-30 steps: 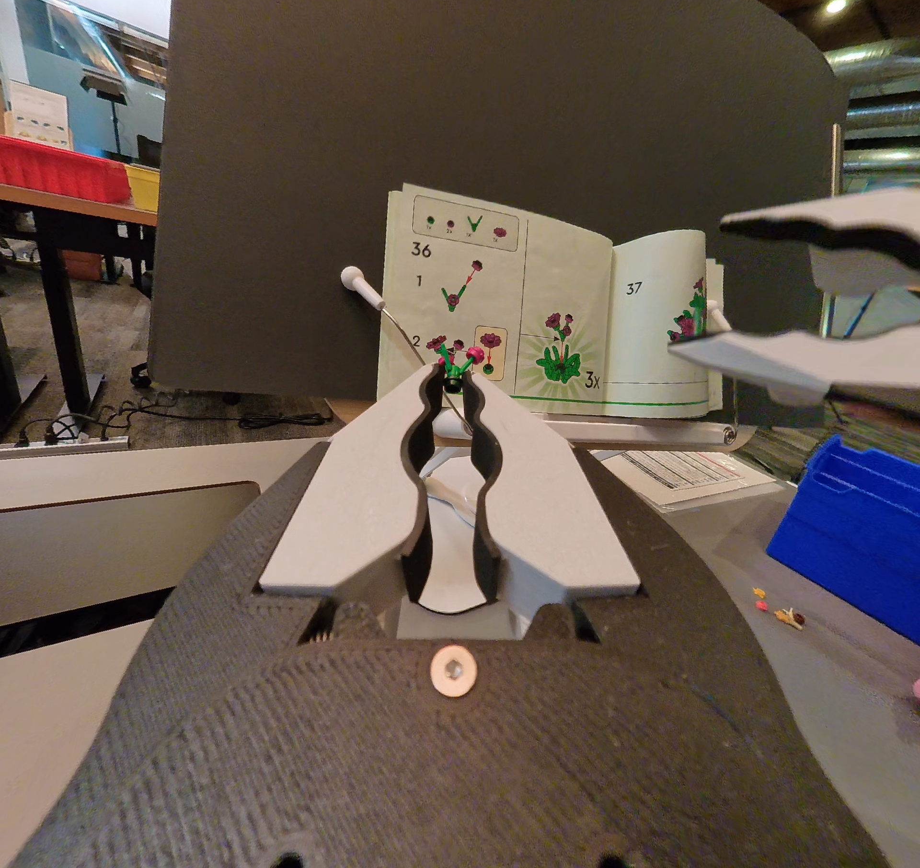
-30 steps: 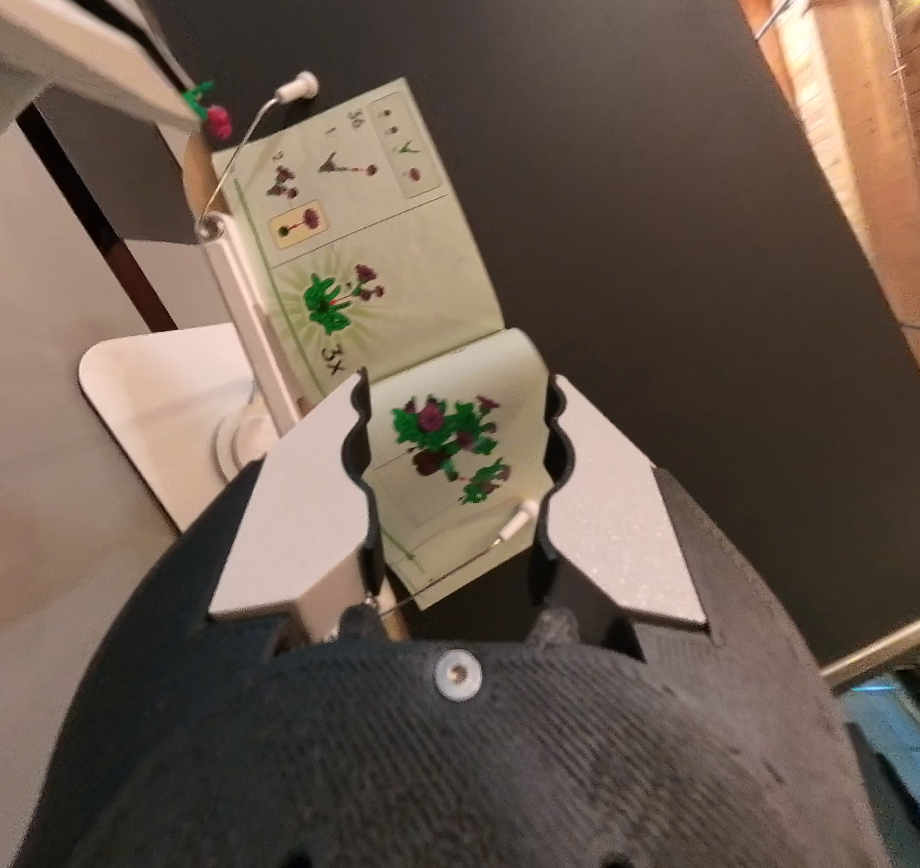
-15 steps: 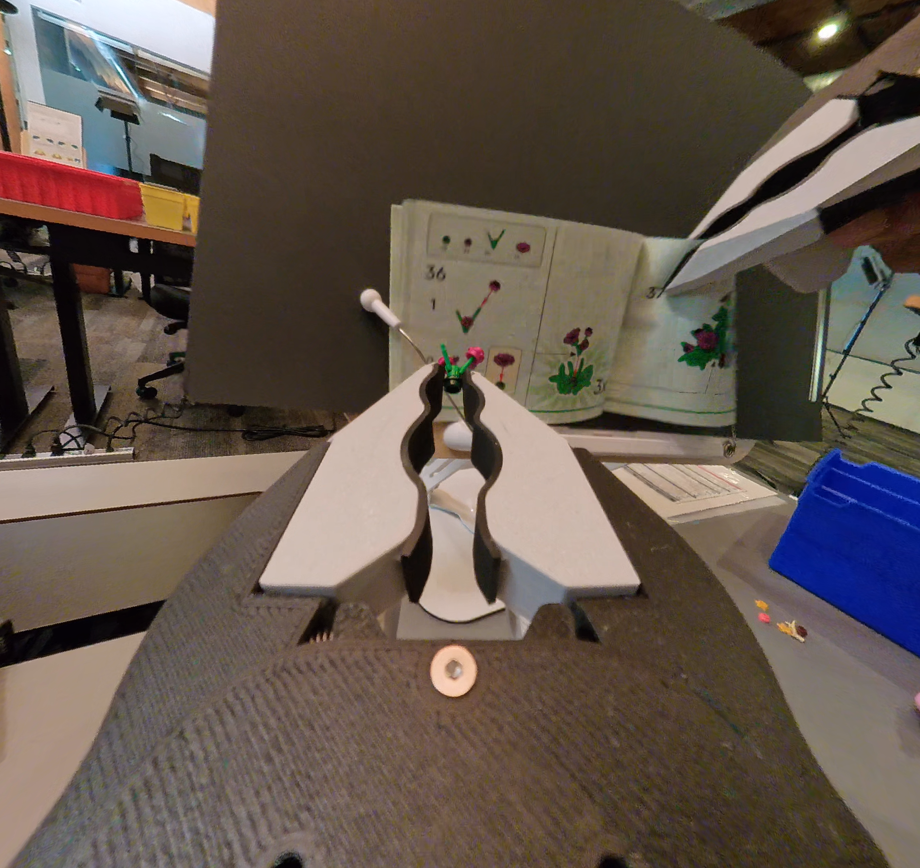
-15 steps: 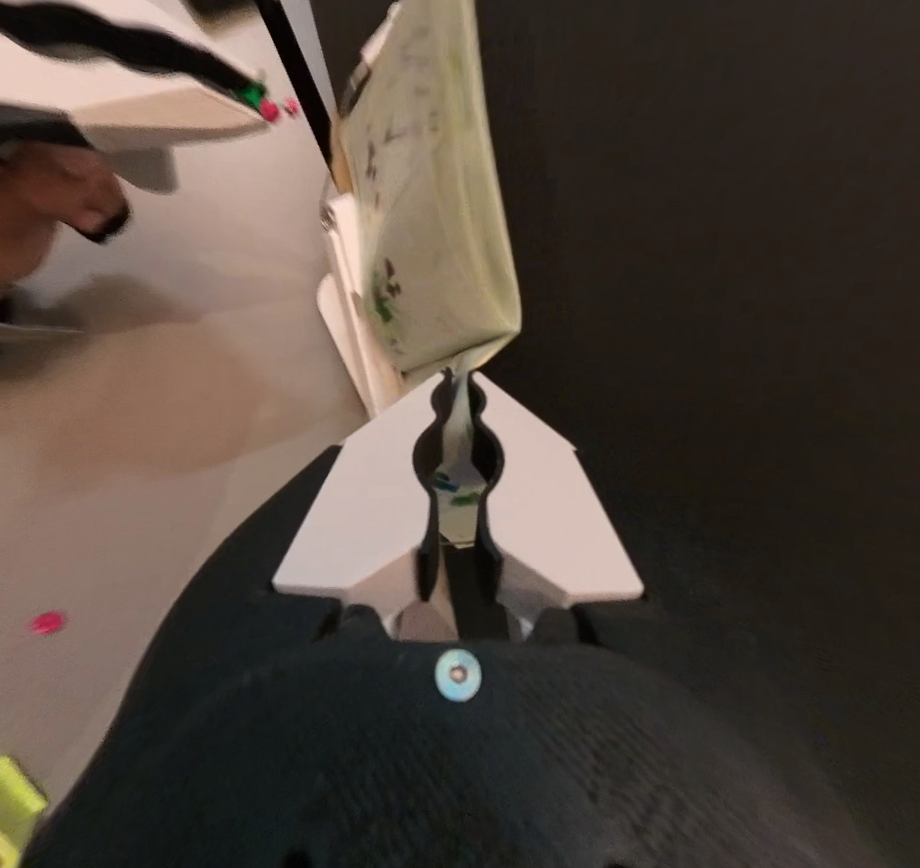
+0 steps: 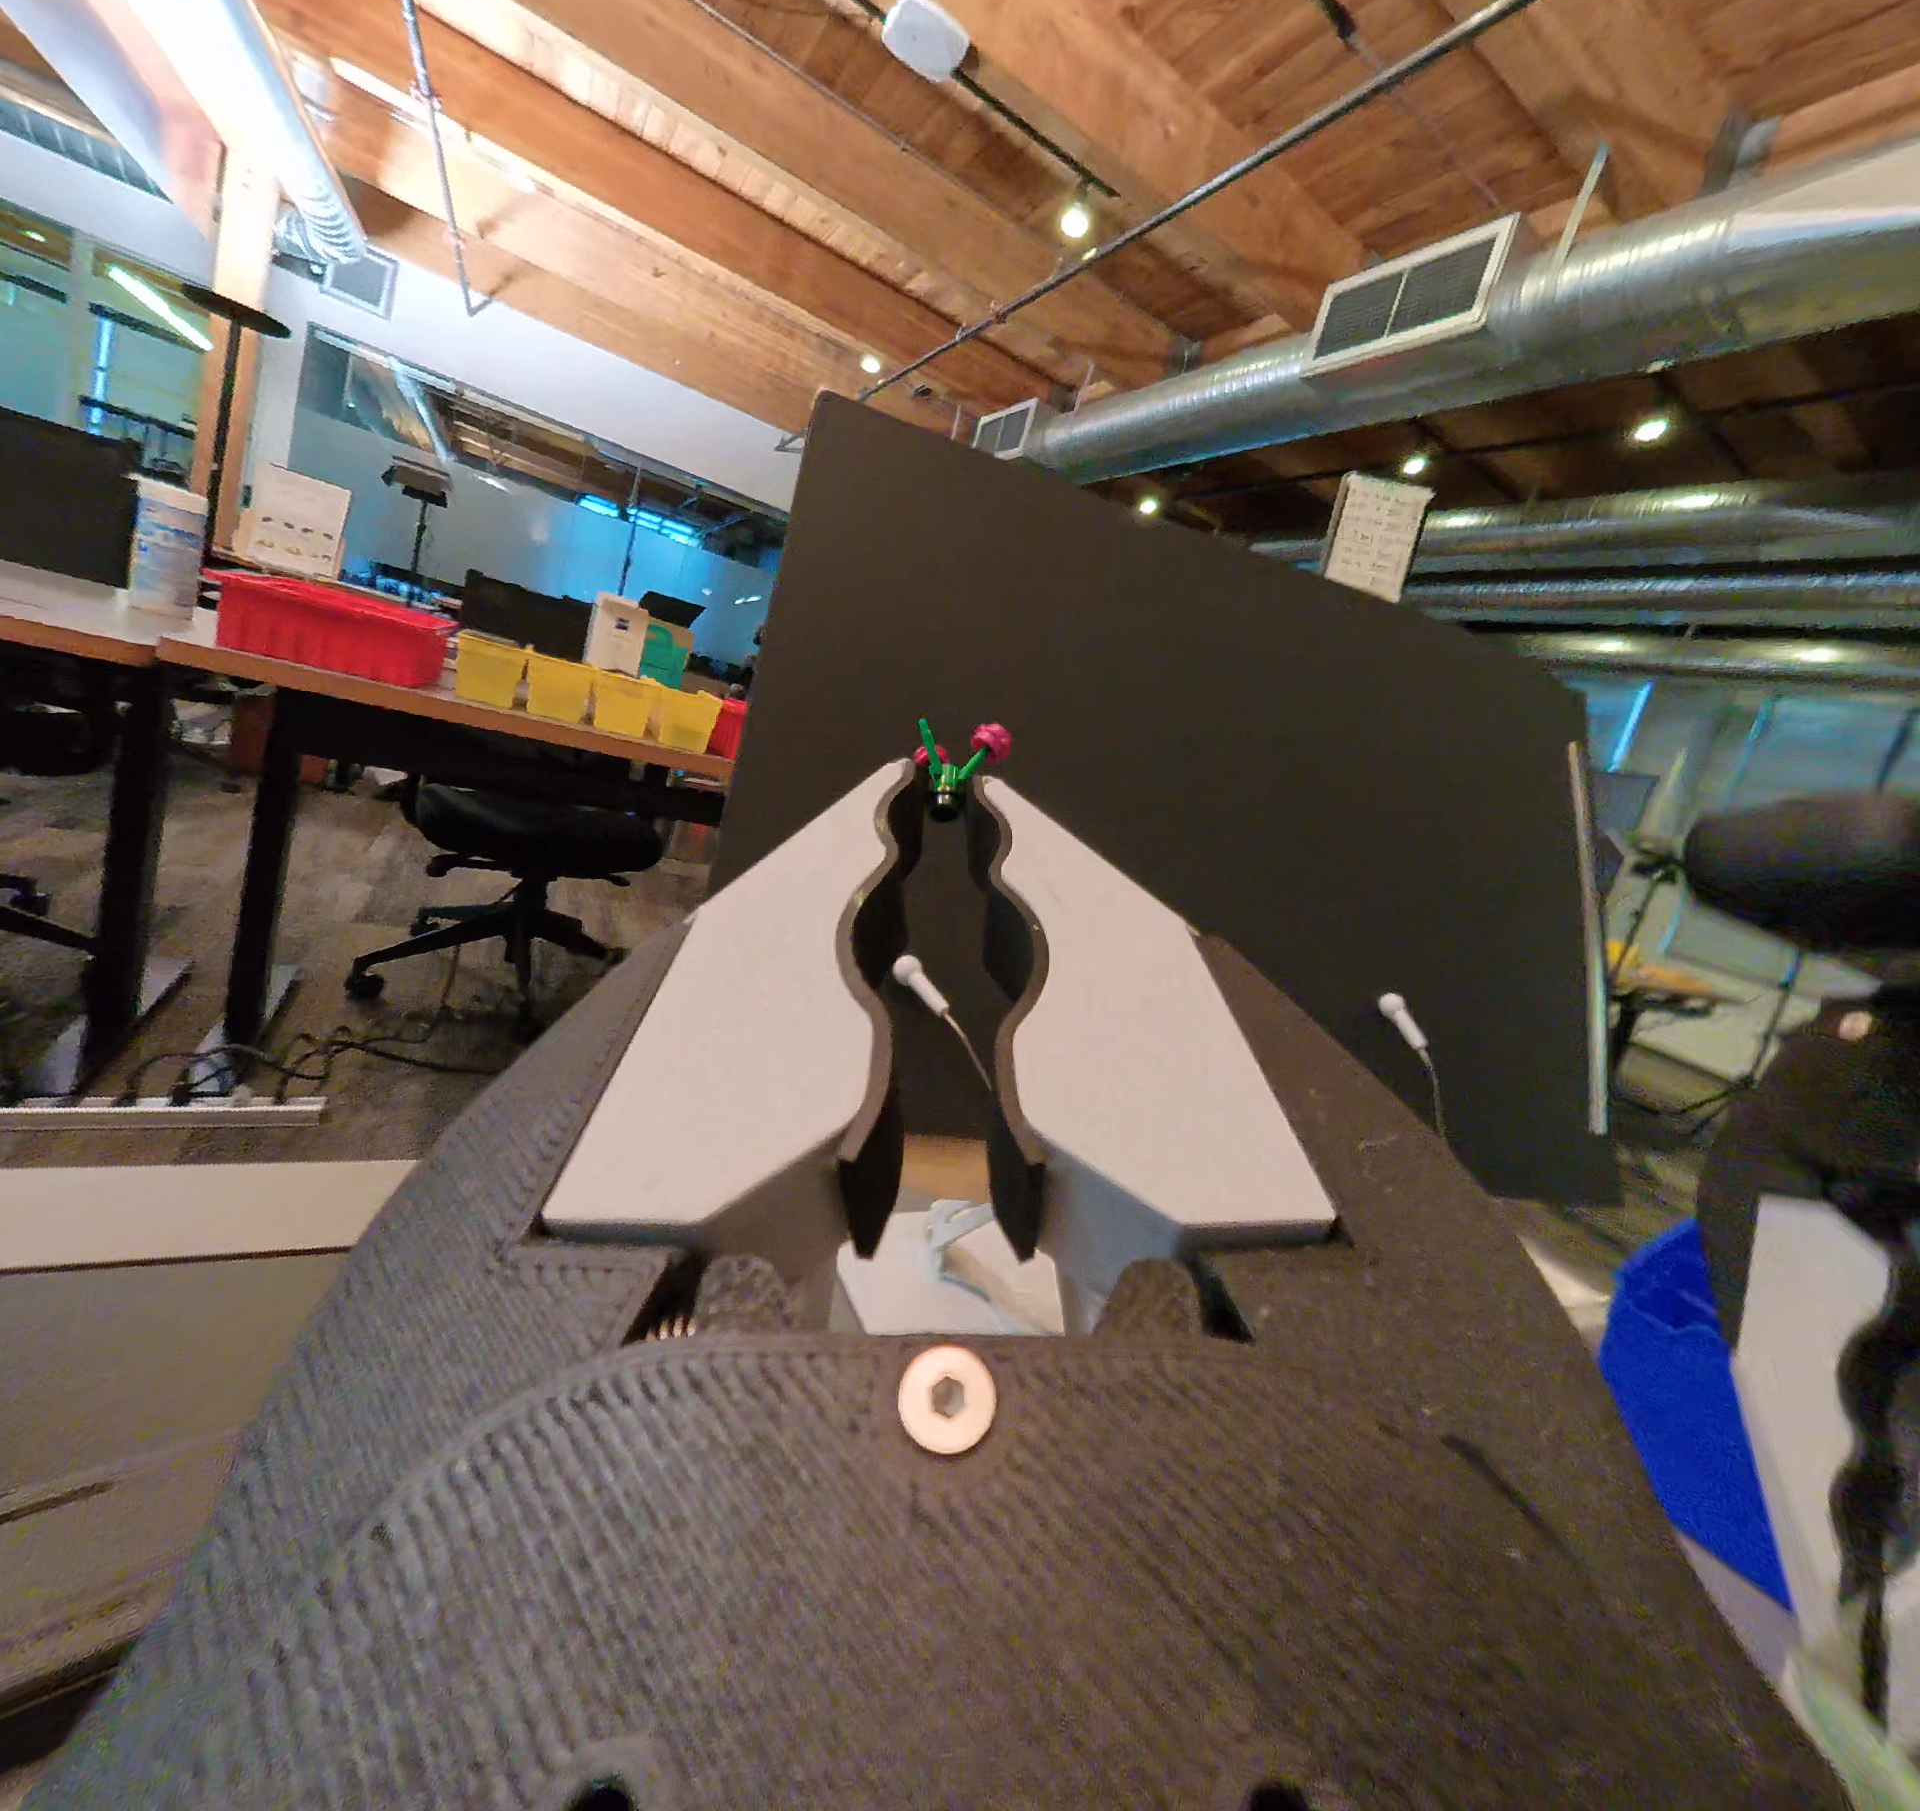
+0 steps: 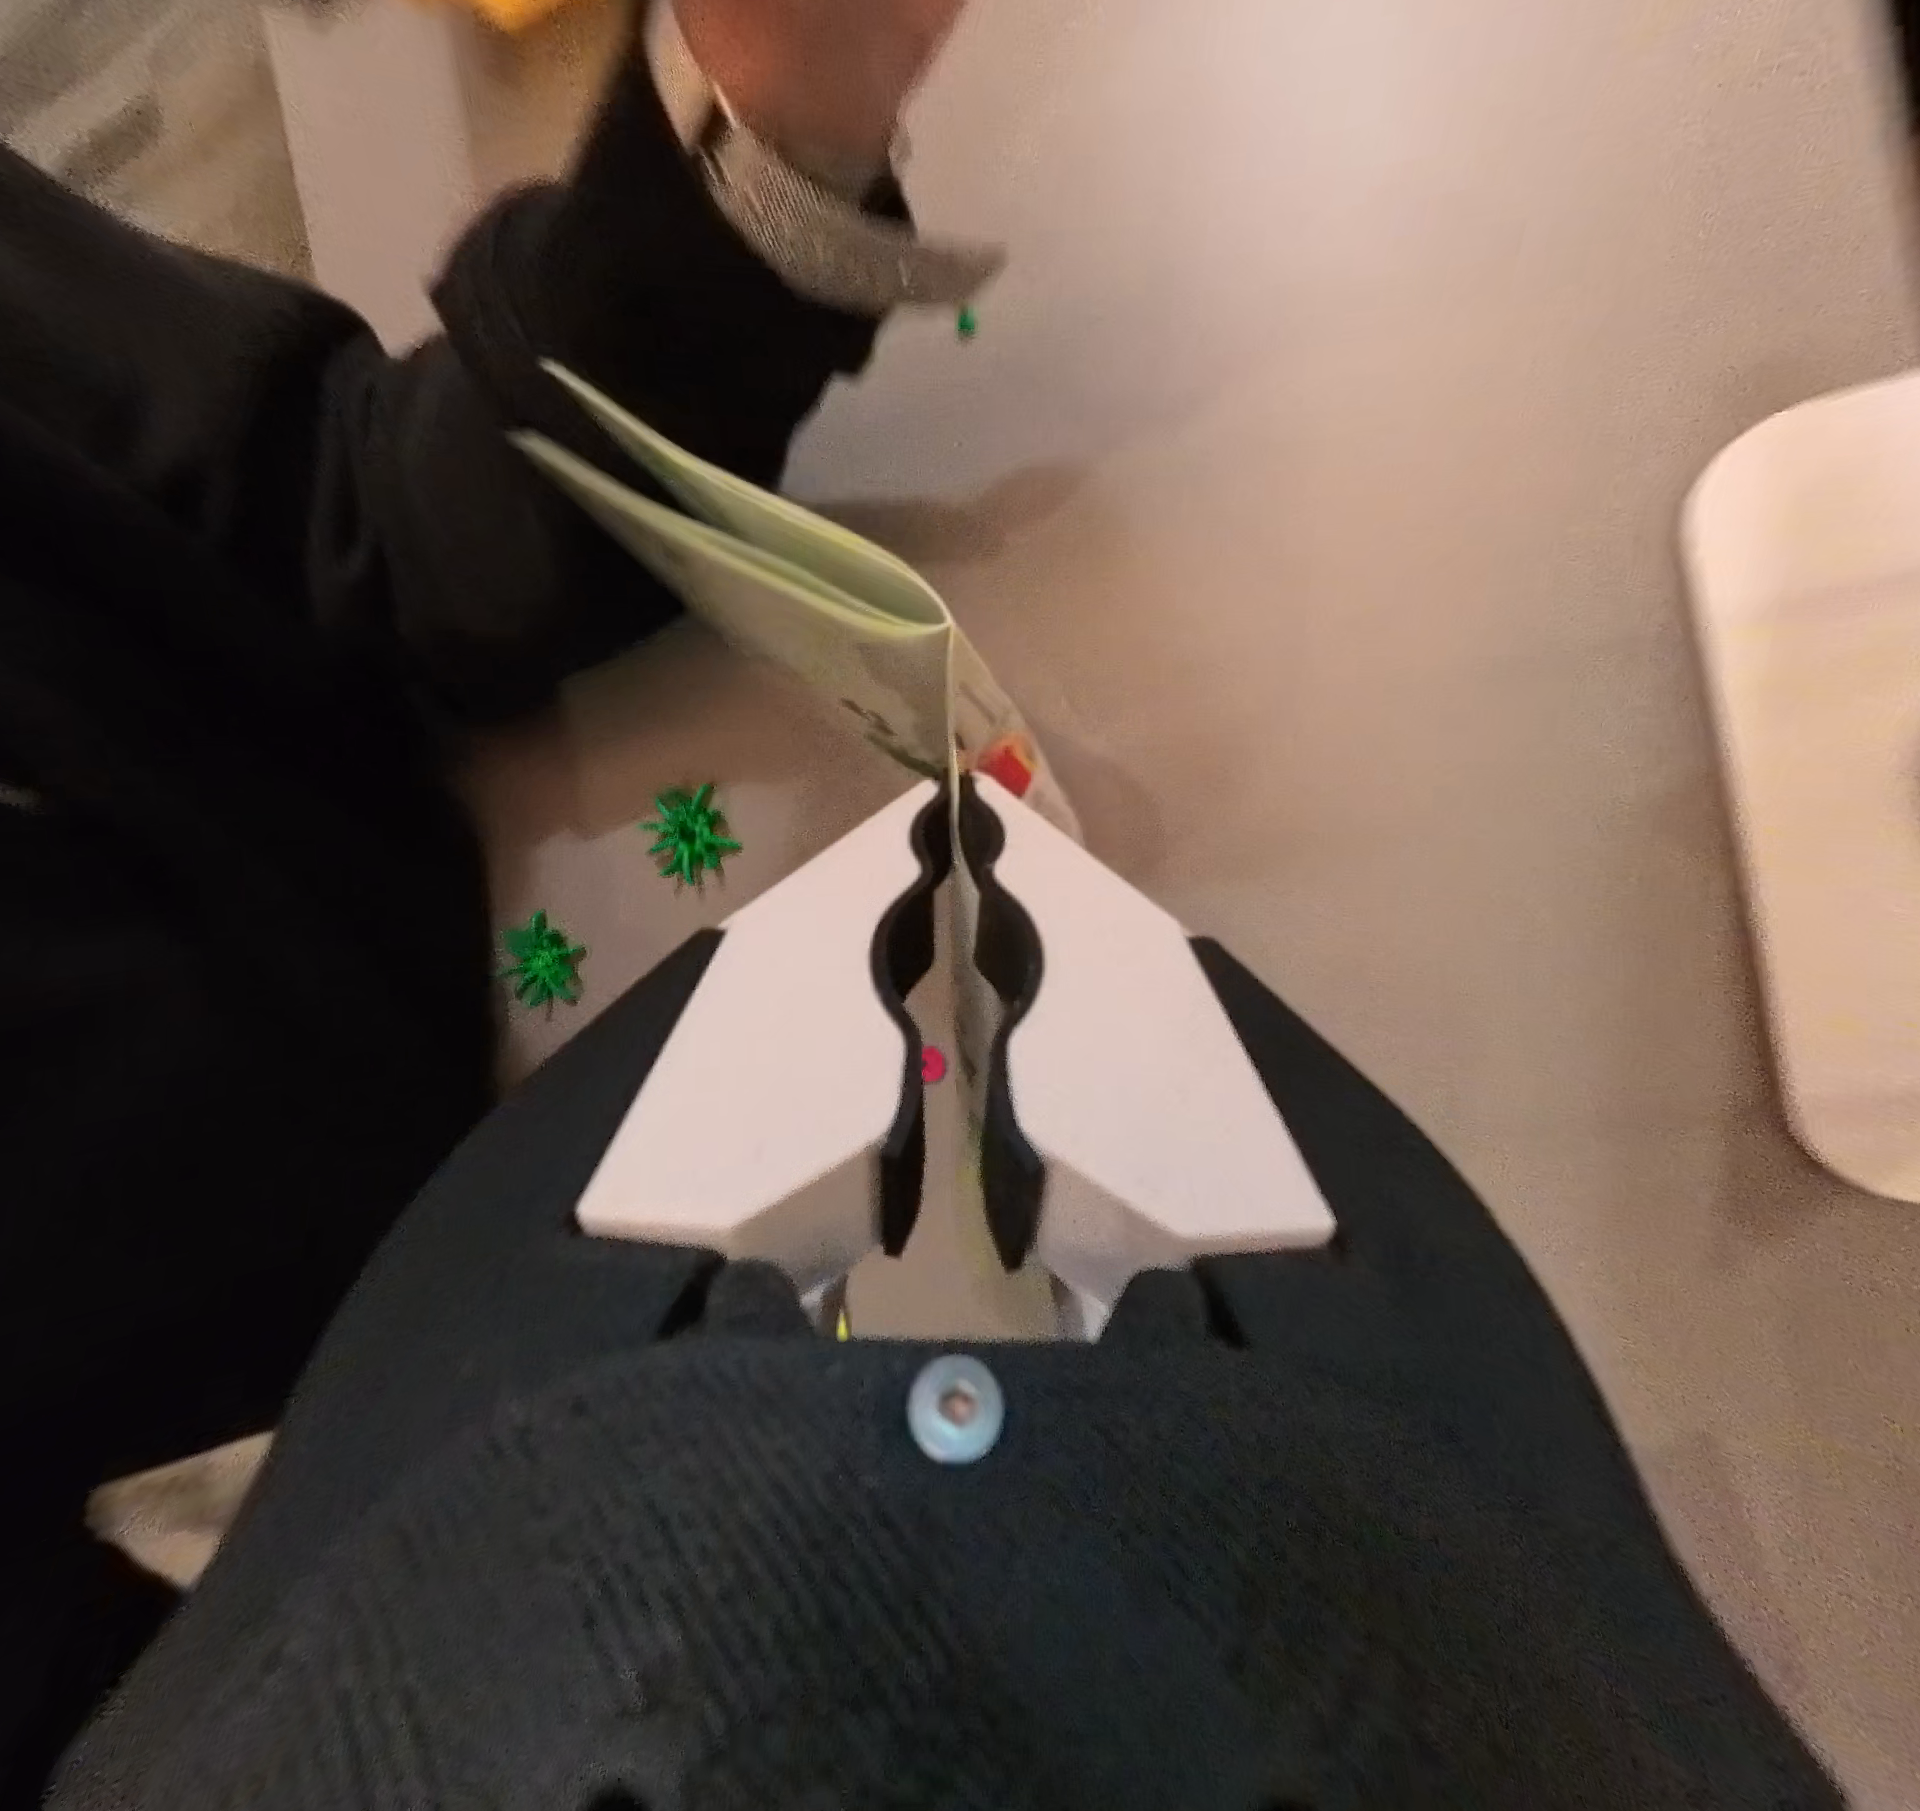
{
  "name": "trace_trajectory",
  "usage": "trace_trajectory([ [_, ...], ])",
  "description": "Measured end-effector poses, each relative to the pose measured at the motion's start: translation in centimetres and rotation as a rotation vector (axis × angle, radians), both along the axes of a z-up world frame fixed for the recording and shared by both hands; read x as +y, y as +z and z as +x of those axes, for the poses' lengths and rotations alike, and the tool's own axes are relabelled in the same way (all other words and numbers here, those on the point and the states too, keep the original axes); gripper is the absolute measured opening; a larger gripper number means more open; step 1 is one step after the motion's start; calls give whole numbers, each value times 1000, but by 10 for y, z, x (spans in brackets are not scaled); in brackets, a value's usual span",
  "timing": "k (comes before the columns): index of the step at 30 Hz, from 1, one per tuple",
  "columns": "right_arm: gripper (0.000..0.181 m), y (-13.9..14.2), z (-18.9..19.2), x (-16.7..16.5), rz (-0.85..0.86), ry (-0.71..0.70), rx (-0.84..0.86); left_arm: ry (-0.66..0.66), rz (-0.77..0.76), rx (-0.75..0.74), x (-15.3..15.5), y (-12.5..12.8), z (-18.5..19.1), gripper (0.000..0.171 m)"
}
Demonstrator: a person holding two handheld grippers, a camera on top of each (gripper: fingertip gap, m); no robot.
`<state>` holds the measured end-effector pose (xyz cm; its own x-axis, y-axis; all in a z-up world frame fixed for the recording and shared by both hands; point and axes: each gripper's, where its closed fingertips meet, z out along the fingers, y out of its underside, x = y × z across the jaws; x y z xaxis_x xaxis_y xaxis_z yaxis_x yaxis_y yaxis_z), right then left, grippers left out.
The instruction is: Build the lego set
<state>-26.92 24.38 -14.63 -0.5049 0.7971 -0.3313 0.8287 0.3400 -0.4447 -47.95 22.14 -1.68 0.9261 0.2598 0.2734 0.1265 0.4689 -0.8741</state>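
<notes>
Right gripper (image 6: 951, 805) pinched tight on a pale green booklet (image 6: 790, 566), pages fanning up toward 10 o'clock. Two spiky green plant pieces (image 6: 690, 832) on the beige table (image 6: 1351, 307) at 9 o'clock, just beside the gripper. Tiny pink piece (image 6: 933, 1065) between the fingers. White stand base (image 6: 1808, 774) at 3 o'clock. Black sleeve (image 6: 260, 566) at far left, blurry.

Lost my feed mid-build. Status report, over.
Left gripper shut on flower stem. Right gripper shut on instruction booklet, carried over table. Nothing blocking.
</notes>
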Motion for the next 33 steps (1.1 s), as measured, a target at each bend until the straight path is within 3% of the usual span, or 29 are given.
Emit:
trace_trajectory([
  [4, 0, -74, 2, 12, 1, -38, -205, 10, -152, 52, 24, -9, 10, 4],
  [6, 9, -91, -10, 25, -10, -99, -210, 22, -213, 93, 38, -17, 17, 5],
  [10, 31, -87, -22, 55, 84, -204, -116, 31, -313, 176, 54, -27, 27, 5],
  [15, 45, -60, -10, 97, 426, -296, 78, -15, -320, 185, 57, -22, 38, 5],
  [20, 51, -14, 26, 57, 402, -394, 315, -112, -341, 190, 59, -32, 66, 5],
  [25, 51, 14, 38, 8, 196, -575, 638, -237, -472, 130, 65, -94, 99, 5],
  [29, 59, -17, 14, -18, 67, -607, 634, -285, -598, 114, 49, -141, 117, 5],
  [33, 63, -62, -10, -13, 156, -589, 566, -302, -690, 160, 25, -168, 127, 5],
])
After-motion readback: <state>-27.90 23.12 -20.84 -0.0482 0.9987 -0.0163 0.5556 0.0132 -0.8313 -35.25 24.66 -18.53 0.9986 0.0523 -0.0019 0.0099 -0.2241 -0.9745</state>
